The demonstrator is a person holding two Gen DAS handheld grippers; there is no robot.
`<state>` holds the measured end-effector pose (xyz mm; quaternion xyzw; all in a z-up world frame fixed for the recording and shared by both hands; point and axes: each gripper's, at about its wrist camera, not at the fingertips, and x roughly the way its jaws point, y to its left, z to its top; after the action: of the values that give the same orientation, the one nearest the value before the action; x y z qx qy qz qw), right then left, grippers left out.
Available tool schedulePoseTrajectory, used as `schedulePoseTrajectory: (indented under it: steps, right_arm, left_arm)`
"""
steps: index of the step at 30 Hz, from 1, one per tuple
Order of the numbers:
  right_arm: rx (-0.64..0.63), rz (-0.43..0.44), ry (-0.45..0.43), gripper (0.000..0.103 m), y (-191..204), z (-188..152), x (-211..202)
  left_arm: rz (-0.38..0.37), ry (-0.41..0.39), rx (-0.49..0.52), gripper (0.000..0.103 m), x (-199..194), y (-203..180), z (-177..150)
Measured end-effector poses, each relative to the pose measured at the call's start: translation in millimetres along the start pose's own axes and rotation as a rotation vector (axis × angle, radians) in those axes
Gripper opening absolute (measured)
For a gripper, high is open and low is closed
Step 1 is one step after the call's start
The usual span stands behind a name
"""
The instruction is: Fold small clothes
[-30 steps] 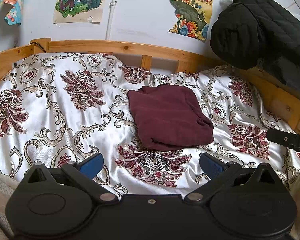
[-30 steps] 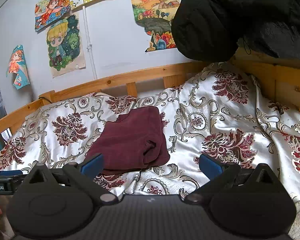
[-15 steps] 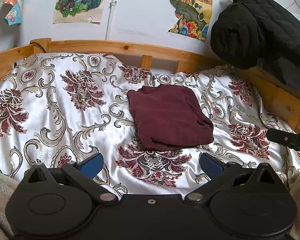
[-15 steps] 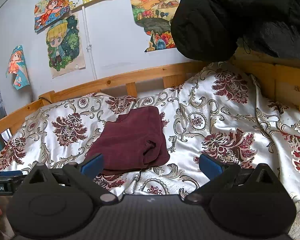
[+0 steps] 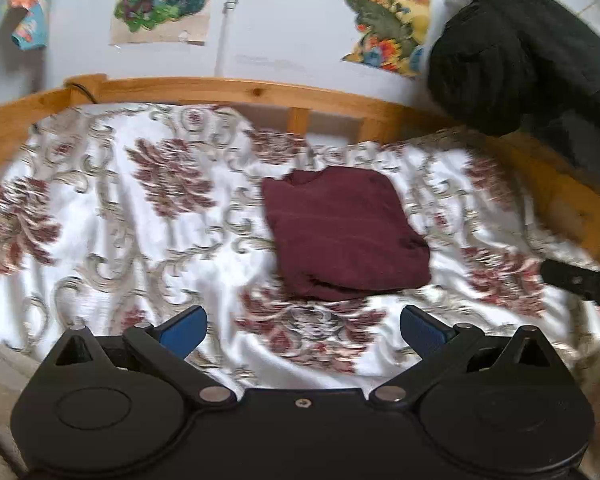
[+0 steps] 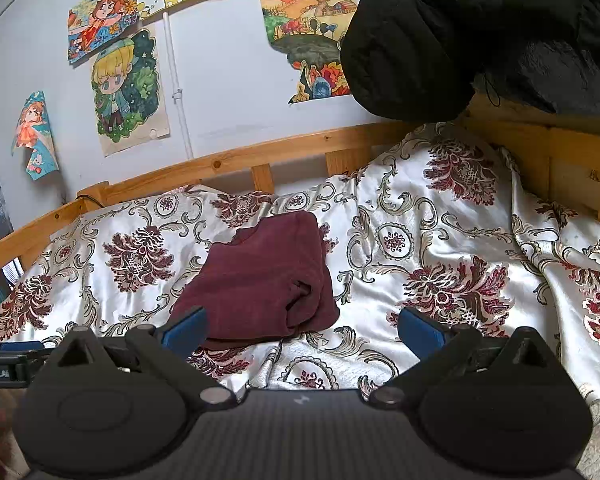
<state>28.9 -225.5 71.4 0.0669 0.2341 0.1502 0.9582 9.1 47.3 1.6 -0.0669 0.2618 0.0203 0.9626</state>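
A dark maroon garment point(image 5: 344, 232) lies folded into a compact rectangle in the middle of the bed; it also shows in the right wrist view point(image 6: 264, 280). My left gripper point(image 5: 302, 326) is open and empty, held back from the garment's near edge. My right gripper point(image 6: 302, 326) is open and empty, near the garment's front right corner. The right gripper's tip point(image 5: 580, 280) shows at the right edge of the left wrist view. The left gripper's tip point(image 6: 8, 354) shows at the left edge of the right wrist view.
The bed has a white satin cover with red floral patterns point(image 6: 440, 264) and a wooden rail point(image 5: 228, 88) along the back and sides. A black padded jacket point(image 6: 440, 40) hangs over the right corner. Drawings hang on the wall behind.
The left wrist view has turned blurred and shifted slightly, so the left gripper is moving. The garment and the right gripper have not moved.
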Motion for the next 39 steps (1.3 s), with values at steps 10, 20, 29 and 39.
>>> schedulePoseTrajectory:
  steps: [10, 20, 29, 39]
  right_arm:
    - [0.002, -0.001, 0.002, 0.103, -1, 0, 0]
    - [0.003, -0.002, 0.004, 0.103, -1, -1, 1]
    - [0.003, -0.002, 0.003, 0.103, -1, 0, 1]
    - [0.004, -0.002, 0.005, 0.103, -1, 0, 1]
  left_arm:
    - [0.120, -0.067, 0.073, 0.102, -8, -6, 2]
    - [0.105, -0.072, 0.073, 0.102, -9, -7, 2]
    - [0.112, -0.071, 0.081, 0.102, -9, -7, 2]
    - [0.130, -0.100, 0.104, 0.102, -12, -8, 1]
